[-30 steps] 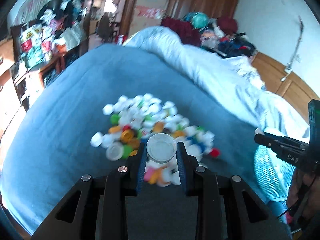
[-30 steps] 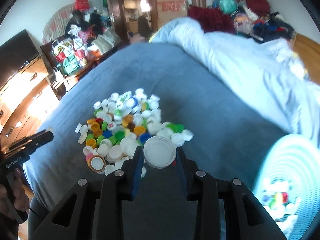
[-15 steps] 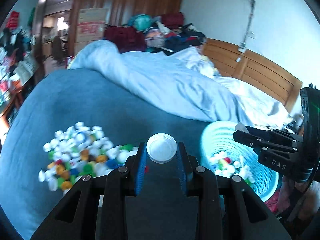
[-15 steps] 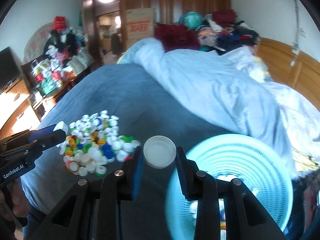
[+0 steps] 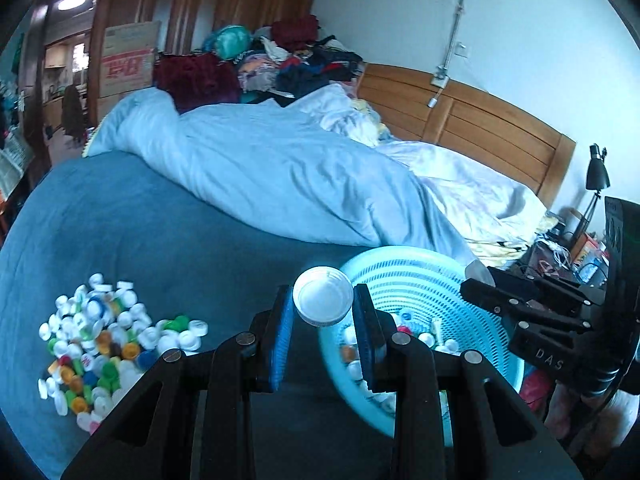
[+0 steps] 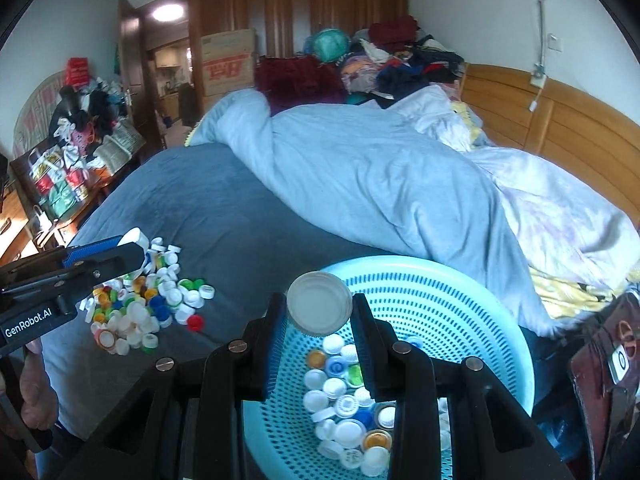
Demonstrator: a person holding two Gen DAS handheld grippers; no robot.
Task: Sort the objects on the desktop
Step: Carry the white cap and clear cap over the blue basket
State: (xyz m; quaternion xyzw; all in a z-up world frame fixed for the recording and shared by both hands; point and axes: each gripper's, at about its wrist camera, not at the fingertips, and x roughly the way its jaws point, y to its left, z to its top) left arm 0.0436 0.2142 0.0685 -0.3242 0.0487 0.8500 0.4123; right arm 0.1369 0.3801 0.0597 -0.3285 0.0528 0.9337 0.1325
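Note:
My left gripper (image 5: 323, 303) is shut on a white bottle cap (image 5: 322, 297), held above the near left rim of the light blue perforated basket (image 5: 420, 276). My right gripper (image 6: 320, 309) is shut on a larger white cap (image 6: 319, 307) over the same basket (image 6: 460, 312), which holds several caps (image 6: 346, 400). A pile of mixed coloured caps (image 5: 104, 344) lies on the blue bedspread to the left, also seen as the cap pile (image 6: 152, 304) in the right wrist view. The left gripper's side (image 6: 100, 254) shows at the left there; the right gripper's side (image 5: 520, 304) shows at the right in the left wrist view.
A rumpled light blue duvet (image 6: 380, 176) crosses the bed behind the basket. A wooden headboard (image 5: 480, 124) runs along the right wall. A bedside table with a black lamp (image 5: 596, 176) and clutter stands at far right. A cluttered dresser (image 6: 68, 172) stands left of the bed.
Both grippers swung right and up from over the cap pile to above the basket, each still holding its white cap. The pile now lies to the left.

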